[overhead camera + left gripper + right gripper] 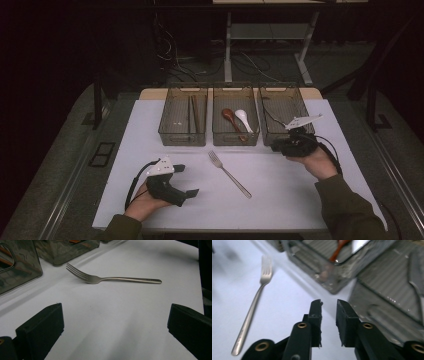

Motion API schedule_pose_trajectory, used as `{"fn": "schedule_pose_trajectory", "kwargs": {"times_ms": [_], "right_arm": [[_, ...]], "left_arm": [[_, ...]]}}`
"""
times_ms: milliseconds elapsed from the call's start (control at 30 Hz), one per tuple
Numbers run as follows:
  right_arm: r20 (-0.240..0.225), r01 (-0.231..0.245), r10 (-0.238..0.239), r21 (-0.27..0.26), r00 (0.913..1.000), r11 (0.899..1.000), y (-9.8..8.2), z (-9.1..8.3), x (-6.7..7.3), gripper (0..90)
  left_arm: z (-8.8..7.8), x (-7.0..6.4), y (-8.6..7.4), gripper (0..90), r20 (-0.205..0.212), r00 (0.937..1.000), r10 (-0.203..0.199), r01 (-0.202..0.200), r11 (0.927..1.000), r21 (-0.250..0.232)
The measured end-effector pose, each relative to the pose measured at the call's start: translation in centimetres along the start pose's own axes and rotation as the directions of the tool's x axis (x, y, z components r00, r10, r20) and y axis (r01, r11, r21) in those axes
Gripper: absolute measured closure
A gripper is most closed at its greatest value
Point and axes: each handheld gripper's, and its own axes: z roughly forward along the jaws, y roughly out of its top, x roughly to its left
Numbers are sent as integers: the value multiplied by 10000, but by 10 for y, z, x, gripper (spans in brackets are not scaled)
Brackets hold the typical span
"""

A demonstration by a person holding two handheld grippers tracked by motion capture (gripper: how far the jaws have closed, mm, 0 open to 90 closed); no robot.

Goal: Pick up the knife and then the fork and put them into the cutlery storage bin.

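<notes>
the fork is left lying on the table; left gripper jaws are spread wide, right gripper jaws are narrowed on nothing.

The left gripper is held low at the near left, gripped from below by the left hand, and its jaws are spread wide with nothing between them, pointed off toward the middle. The right gripper is held further out on the right by the right hand, with the green sleeve seen coming in from the bottom edge. Its jaws are pulled in to just a narrow gap, nothing caught between the pads.
</notes>
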Motion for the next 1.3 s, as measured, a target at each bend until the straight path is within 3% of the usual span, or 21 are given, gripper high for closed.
{"fn": "schedule_pose_trajectory", "kwargs": {"times_ms": [67, 233, 333, 667, 833, 1133, 1233, 1300], "right_arm": [[-50, 141, -141, 51, 9999, 9999, -3, 3, 7, 789], [-751, 346, -347, -38, 9966, 9994, -11, 6, 24, 851], [-962, 728, -737, -135, 9926, 9973, -14, 8, 36, 891], [-1921, 1319, -1296, -7, 9728, 9913, -24, 19, 72, 892], [-2310, 1767, -1632, 387, 9592, 9835, -29, 29, 90, 892], [-2702, 2154, -1787, 1127, 9461, 9700, -35, 48, 107, 892], [-2826, 2511, -2069, 1299, 9367, 9592, -36, 53, 109, 893], [-2777, 2548, -2097, 1372, 9375, 9572, -37, 54, 111, 893]], "left_arm": [[0, 0, 0, 0, 5, 10000, 15, -15, 10000, 0], [0, 0, 0, 0, -7, 10000, 8, -8, 10000, 5], [0, 0, 0, 0, 1, 10000, 19, -19, 10000, 1], [0, 0, 0, 0, 0, 10000, 13, -13, 10000, 40], [0, 0, 0, 0, -16, 10000, 1, -1, 10000, 41], [0, 0, 0, 0, -25, 10000, -1, 1, 10000, 44], [0, 0, 0, 0, -23, 10000, 2, -1, 10000, 46], [0, 0, 0, 0, -16, 10000, 0, 0, 10000, 44]]}}
